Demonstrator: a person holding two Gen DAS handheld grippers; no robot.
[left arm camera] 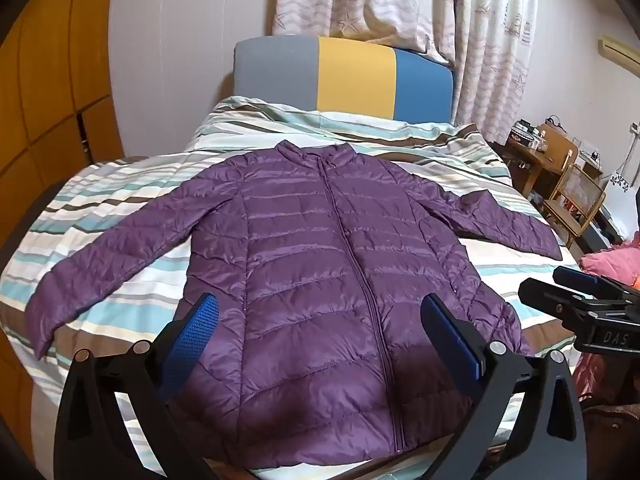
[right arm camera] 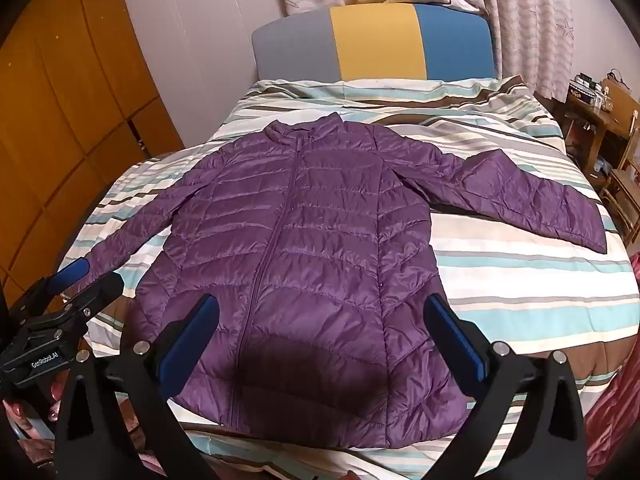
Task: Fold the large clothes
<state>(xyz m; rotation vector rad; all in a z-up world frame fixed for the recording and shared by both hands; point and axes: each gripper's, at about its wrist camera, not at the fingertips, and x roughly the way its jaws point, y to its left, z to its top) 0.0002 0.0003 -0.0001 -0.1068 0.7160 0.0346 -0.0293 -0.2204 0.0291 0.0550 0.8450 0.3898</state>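
Note:
A purple quilted down jacket (left arm camera: 320, 280) lies flat and zipped on the striped bed (left arm camera: 120, 184), front up, collar far, both sleeves spread out to the sides. It also shows in the right wrist view (right arm camera: 304, 264). My left gripper (left arm camera: 320, 312) hangs open and empty above the jacket's lower part. My right gripper (right arm camera: 320, 312) is open and empty above the hem, a little right of the zip. The right gripper shows at the right edge of the left wrist view (left arm camera: 576, 296), and the left gripper at the left edge of the right wrist view (right arm camera: 80, 280).
A grey, yellow and blue headboard (left arm camera: 344, 76) stands at the far end, with patterned curtains (left arm camera: 400, 0) behind it. A wooden wardrobe (left arm camera: 48, 80) lines the left side. A wooden desk and chair (left arm camera: 568, 184) stand at the right. Pink fabric (left arm camera: 616, 260) lies beside the bed's right edge.

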